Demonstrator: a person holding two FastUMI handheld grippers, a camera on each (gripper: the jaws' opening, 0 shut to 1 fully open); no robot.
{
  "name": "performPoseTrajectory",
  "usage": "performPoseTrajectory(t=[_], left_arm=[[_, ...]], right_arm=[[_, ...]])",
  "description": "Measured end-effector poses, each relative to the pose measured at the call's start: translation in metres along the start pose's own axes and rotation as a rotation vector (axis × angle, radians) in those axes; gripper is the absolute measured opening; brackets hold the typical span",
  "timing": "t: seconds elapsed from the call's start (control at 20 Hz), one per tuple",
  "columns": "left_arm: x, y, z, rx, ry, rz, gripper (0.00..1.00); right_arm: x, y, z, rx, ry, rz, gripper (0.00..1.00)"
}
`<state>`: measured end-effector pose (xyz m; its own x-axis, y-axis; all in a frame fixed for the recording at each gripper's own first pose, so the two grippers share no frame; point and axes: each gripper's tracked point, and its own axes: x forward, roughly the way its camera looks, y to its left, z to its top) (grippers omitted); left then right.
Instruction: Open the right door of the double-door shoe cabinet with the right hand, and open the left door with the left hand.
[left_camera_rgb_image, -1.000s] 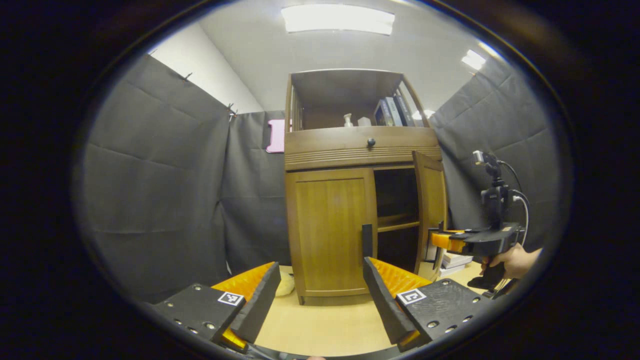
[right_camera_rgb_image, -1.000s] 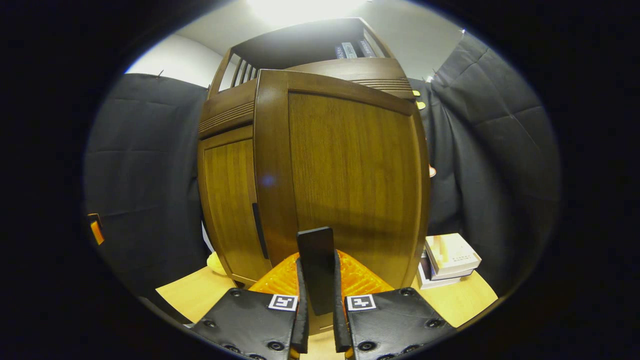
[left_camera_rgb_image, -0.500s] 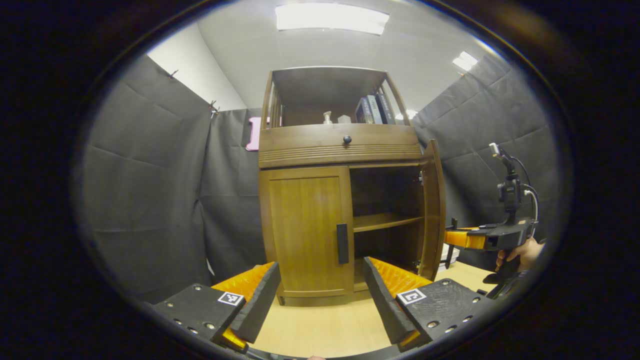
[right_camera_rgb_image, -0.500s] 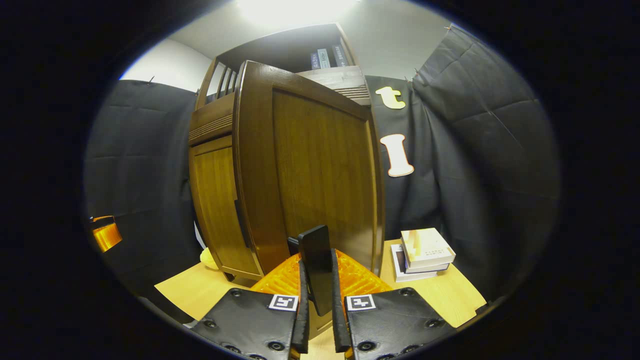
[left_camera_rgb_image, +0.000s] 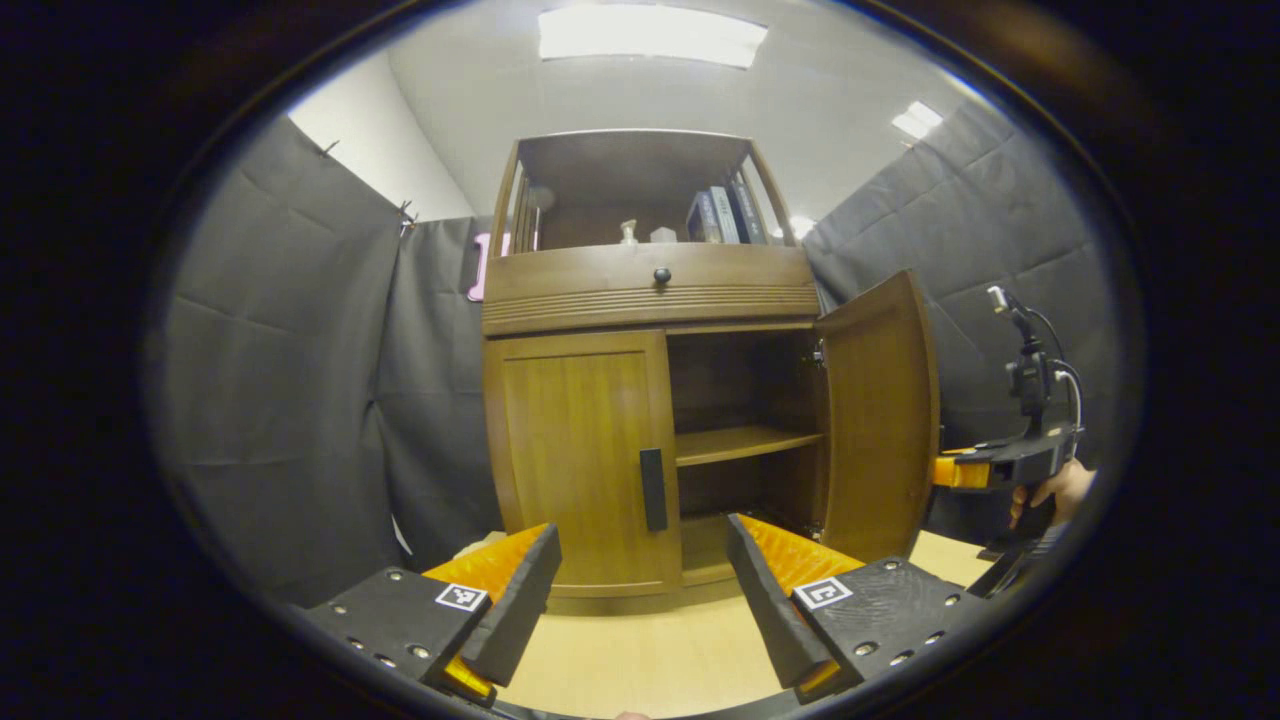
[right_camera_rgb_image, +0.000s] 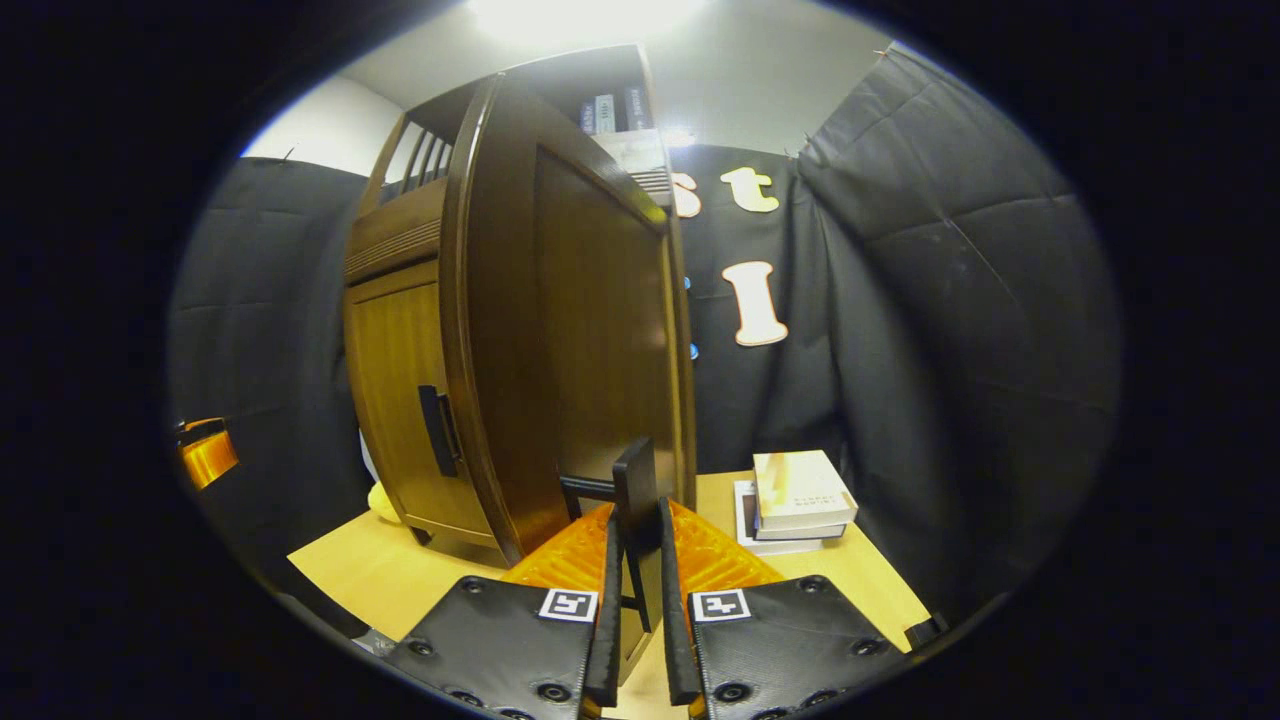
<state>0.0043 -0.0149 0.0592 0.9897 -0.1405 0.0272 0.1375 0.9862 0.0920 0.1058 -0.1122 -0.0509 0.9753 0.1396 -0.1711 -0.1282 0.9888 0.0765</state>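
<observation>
The wooden shoe cabinet (left_camera_rgb_image: 650, 290) stands ahead in the left gripper view. Its right door (left_camera_rgb_image: 880, 420) is swung wide open, baring an inner shelf (left_camera_rgb_image: 745, 442). The left door (left_camera_rgb_image: 580, 450) is closed, with a dark vertical handle (left_camera_rgb_image: 652, 490). My left gripper (left_camera_rgb_image: 640, 590) is open, a short way in front of that door and touching nothing. In the right gripper view the right door (right_camera_rgb_image: 580, 330) fills the centre, and my right gripper (right_camera_rgb_image: 638, 600) is shut on its dark handle (right_camera_rgb_image: 637, 510). The right gripper (left_camera_rgb_image: 985, 470) also appears at the door's outer edge, held by a hand (left_camera_rgb_image: 1060, 490).
A stack of books (right_camera_rgb_image: 800, 500) lies on the wooden floor (right_camera_rgb_image: 380, 570) to the right of the cabinet. The drawer with a round knob (left_camera_rgb_image: 661, 274) and an open top shelf with books (left_camera_rgb_image: 720, 215) sit above the doors. Black cloth walls enclose the booth.
The right door has swung from partly open to wide open, pulled by my right gripper. The left gripper has drifted so the cabinet sits more to the left in its view.
</observation>
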Motion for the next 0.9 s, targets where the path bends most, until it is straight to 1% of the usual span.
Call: performPoseTrajectory(t=[0.05, 0.1, 0.15, 0.3, 0.45, 0.5, 0.55, 0.6, 0.65, 0.7, 0.8, 0.85, 0.9], left_arm=[[0.000, 0.000, -0.001, -0.003, 0.002, 0.000, 0.96], [0.001, -0.001, -0.001, -0.007, 0.003, -0.003, 0.96], [0.001, -0.001, 0.000, -0.007, 0.006, -0.005, 0.96], [0.002, 0.000, 0.001, 0.006, 0.004, -0.010, 0.96], [0.005, 0.000, 0.002, 0.011, -0.002, -0.019, 0.96], [0.006, 0.000, 0.001, 0.013, -0.002, -0.023, 0.96], [0.006, 0.000, 0.001, 0.014, -0.003, -0.028, 0.96], [0.007, 0.000, 0.001, 0.017, -0.005, -0.033, 0.96], [0.008, 0.000, 0.000, 0.019, -0.006, -0.036, 0.96], [0.009, -0.001, 0.000, 0.020, -0.007, -0.040, 0.96], [0.009, -0.001, -0.002, 0.021, -0.008, -0.047, 0.96], [0.010, -0.001, -0.002, 0.022, -0.009, -0.050, 0.96], [0.010, -0.001, -0.002, 0.022, -0.009, -0.054, 0.96]], right_arm=[[0.000, -0.006, 0.002, 0.025, -0.008, -0.007, 0.19], [0.000, -0.013, 0.003, 0.045, -0.012, -0.010, 0.24], [-0.001, -0.017, 0.002, 0.061, -0.015, -0.008, 0.14], [-0.005, -0.033, 0.004, 0.061, -0.016, -0.026, 0.14], [-0.013, -0.042, 0.005, 0.025, -0.012, -0.048, 0.14], [-0.016, -0.050, 0.006, 0.003, -0.016, -0.075, 0.14], [-0.022, -0.054, 0.007, -0.011, -0.016, -0.083, 0.24], [-0.027, -0.062, 0.008, -0.013, -0.025, -0.109, 0.24], [-0.034, -0.064, 0.012, -0.001, -0.037, -0.117, 0.20], [-0.041, -0.064, 0.016, 0.025, -0.049, -0.125, 0.21], [-0.057, -0.068, 0.022, 0.054, -0.077, -0.157, 0.35], [-0.065, -0.072, 0.025, 0.059, -0.092, -0.181, 0.33], [-0.073, -0.070, 0.028, 0.069, -0.106, -0.187, 0.36]])
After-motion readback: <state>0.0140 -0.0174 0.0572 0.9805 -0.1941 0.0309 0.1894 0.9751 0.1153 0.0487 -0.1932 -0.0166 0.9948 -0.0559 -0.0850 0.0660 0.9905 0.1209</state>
